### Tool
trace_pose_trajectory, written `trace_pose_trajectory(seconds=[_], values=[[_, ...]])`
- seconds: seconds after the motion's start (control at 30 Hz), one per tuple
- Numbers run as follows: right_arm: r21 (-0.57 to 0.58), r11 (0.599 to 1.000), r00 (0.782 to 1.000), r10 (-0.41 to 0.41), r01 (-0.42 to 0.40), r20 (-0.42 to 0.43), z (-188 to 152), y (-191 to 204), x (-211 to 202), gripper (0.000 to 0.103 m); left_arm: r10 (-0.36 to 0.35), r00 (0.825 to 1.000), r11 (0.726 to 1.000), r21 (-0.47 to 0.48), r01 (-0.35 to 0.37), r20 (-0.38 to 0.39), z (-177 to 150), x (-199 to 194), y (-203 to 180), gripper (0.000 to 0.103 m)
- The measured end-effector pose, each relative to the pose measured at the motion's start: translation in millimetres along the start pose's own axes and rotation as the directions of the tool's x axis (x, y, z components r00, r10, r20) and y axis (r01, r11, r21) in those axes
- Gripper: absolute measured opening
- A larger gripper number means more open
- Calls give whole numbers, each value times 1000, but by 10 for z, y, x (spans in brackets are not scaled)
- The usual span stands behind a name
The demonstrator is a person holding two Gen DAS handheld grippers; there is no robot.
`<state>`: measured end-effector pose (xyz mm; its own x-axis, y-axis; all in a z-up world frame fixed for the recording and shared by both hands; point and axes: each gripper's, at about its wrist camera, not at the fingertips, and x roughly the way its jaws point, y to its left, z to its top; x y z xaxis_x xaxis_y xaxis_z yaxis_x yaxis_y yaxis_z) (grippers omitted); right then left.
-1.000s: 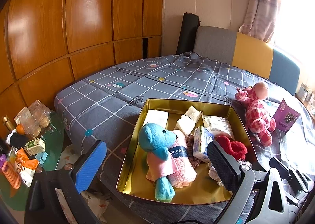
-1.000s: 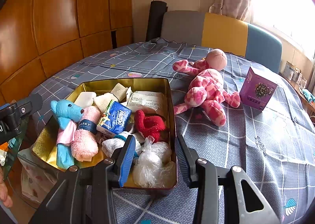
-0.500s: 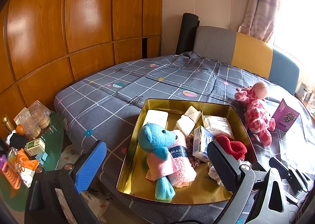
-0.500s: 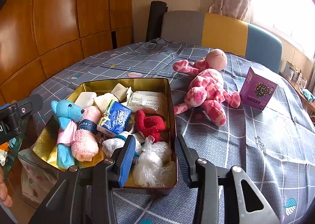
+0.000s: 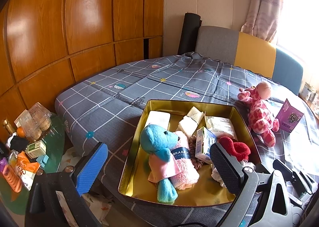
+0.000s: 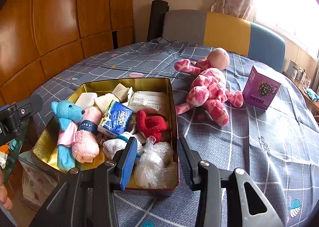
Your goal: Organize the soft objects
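A gold tin (image 5: pixel 139 137) (image 6: pixel 173 95) on the grey checked bed holds soft things: a blue teddy (image 5: pixel 157 143) (image 6: pixel 65 113), a pink towel roll (image 6: pixel 85 137), a tissue pack (image 6: pixel 116 118), a red plush (image 6: pixel 152 124) and a clear plastic bag (image 6: pixel 155 164). A pink spotted plush (image 6: pixel 209 87) (image 5: pixel 259 113) lies on the bed to the right of the tin. My left gripper (image 5: pixel 157 164) is open and empty at the tin's near left side. My right gripper (image 6: pixel 157 156) is open and empty over the tin's near right corner, around the plastic bag.
A purple box (image 6: pixel 260 88) stands right of the pink plush. A glass side table (image 5: pixel 30 143) with snacks and jars stands at the left of the bed. A grey, yellow and blue headboard (image 6: pixel 225 29) and wooden wall panels are behind.
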<state>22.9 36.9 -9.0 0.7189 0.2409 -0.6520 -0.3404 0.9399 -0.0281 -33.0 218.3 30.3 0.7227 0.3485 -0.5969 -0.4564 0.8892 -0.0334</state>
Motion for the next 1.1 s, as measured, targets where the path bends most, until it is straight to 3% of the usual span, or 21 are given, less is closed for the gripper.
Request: trace_pose_trajectory(seconds=[0.8,1.1], values=[[7,1000,1000,0,0,-2,-13,-12,10,42,-3,1000,1000,6,3,-6,2,-4,-6,103],[13,1000,1000,0,0,-5,-31,-31,3,42,-6,1000,1000,27,5,25,-28,-42,-53,99]])
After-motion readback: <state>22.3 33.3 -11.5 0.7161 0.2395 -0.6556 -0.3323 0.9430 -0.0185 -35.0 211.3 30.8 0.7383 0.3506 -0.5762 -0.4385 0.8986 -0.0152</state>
